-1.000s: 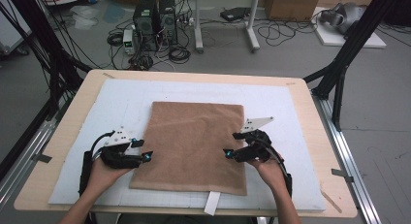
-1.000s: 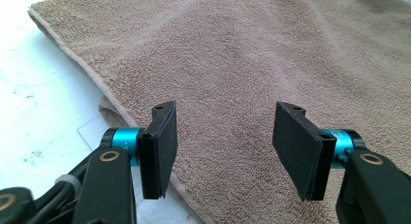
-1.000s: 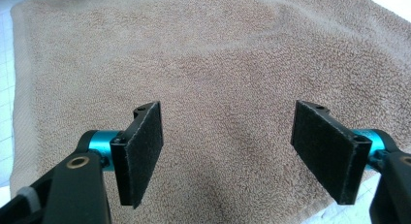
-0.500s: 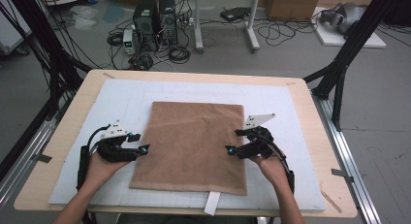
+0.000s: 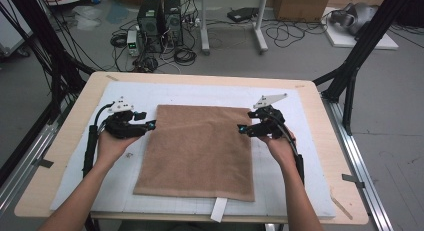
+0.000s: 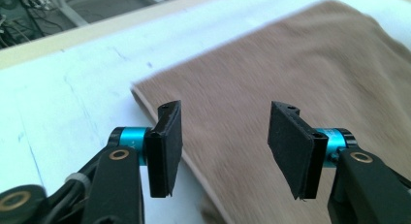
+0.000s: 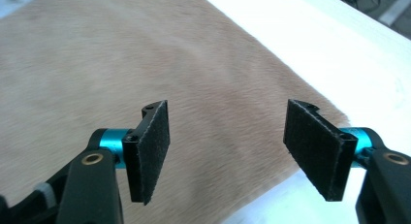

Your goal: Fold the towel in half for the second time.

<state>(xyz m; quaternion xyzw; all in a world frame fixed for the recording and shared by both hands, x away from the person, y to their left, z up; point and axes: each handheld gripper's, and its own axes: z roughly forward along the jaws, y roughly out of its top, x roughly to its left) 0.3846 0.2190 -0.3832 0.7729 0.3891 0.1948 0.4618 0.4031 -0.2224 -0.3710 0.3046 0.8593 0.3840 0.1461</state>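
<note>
Both pairs of jaws stand apart with nothing between them and have just been closing a little. Since a second ago both hands have moved up the brown towel (image 5: pixel 197 151), flat on the white mat (image 5: pixel 310 156), toward its far corners. The left gripper (image 5: pixel 150 125) hovers at the left edge and the right gripper (image 5: pixel 242 129) at the right edge, probably lining up to pinch those corners for a fold.

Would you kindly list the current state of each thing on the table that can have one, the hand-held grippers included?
Brown towel: spread flat on the white mat, not gripped.
White mat: lying flat on the table, under the towel.
Left hand-held gripper: open, jaws just been closing, over the towel's left edge, nothing pinched.
Right hand-held gripper: open, jaws just been closing, over the towel's right edge, nothing pinched.
White tag: hanging over the table's near edge.
</note>
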